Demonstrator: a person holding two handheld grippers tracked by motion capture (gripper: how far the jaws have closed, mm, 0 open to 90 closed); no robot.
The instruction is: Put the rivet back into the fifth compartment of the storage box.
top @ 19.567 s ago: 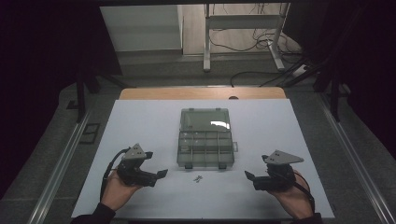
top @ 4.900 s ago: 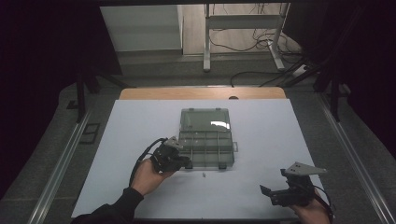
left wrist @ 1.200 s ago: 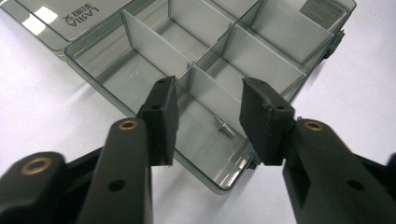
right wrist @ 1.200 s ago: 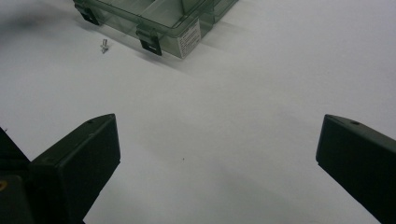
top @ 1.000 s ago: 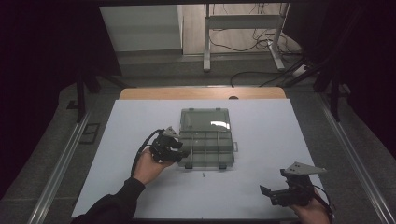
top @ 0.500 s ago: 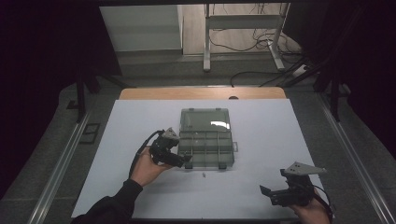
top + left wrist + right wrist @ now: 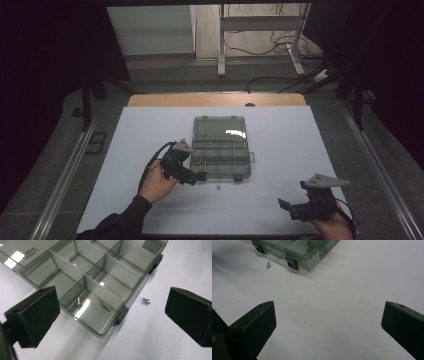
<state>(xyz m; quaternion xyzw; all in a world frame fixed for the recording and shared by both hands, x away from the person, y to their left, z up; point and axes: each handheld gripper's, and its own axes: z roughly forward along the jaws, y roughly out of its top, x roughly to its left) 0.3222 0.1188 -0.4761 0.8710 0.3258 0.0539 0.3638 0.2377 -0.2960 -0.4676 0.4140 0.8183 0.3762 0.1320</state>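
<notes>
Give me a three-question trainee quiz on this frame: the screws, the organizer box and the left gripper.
1. How many screws lie in the corner compartment of the organizer box?
2. True or false: the left gripper is clamped on a screw.
3. Where is the loose screw? A in the lid, B on the table by the latch, C between the right gripper's jaws.

Key: 1. Two. 2. False, open and empty. 3. B.

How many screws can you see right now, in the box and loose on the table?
3. Two lie in the organizer box's near corner compartment: one screw at its left, another by the divider. A third lies loose on the table beside the box. Others may be hidden.
</notes>
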